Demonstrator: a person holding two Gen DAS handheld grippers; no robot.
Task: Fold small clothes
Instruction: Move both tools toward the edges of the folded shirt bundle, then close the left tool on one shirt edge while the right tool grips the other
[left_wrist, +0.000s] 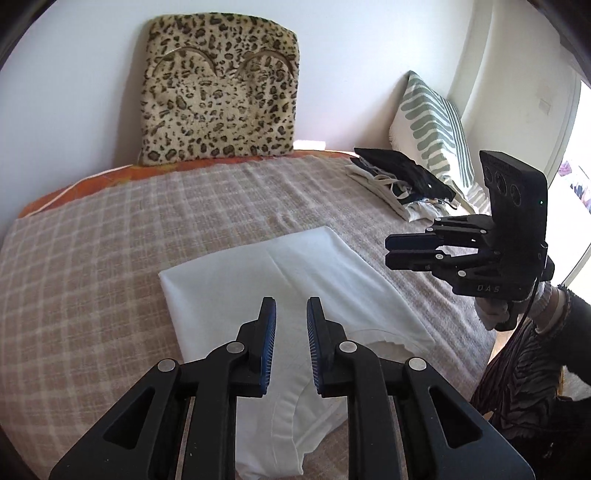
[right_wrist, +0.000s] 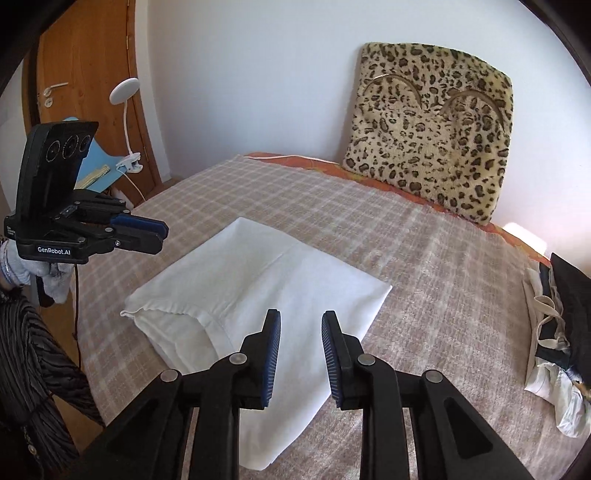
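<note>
A white folded garment (left_wrist: 295, 295) lies flat on the checked bedspread (left_wrist: 110, 240); it also shows in the right wrist view (right_wrist: 258, 291). My left gripper (left_wrist: 291, 306) hovers above its near part, open and empty; it shows from the side in the right wrist view (right_wrist: 162, 230). My right gripper (right_wrist: 300, 319) hovers above the garment's right part, open and empty; in the left wrist view (left_wrist: 388, 253) it is off the garment's right edge, above the bed.
A pile of folded clothes (left_wrist: 402, 184) lies at the bed's right side, also in the right wrist view (right_wrist: 557, 332). A leopard cushion (left_wrist: 221, 88) and a striped pillow (left_wrist: 436, 125) lean on the wall. A door (right_wrist: 92, 74) and clip lamp (right_wrist: 125, 92) stand left.
</note>
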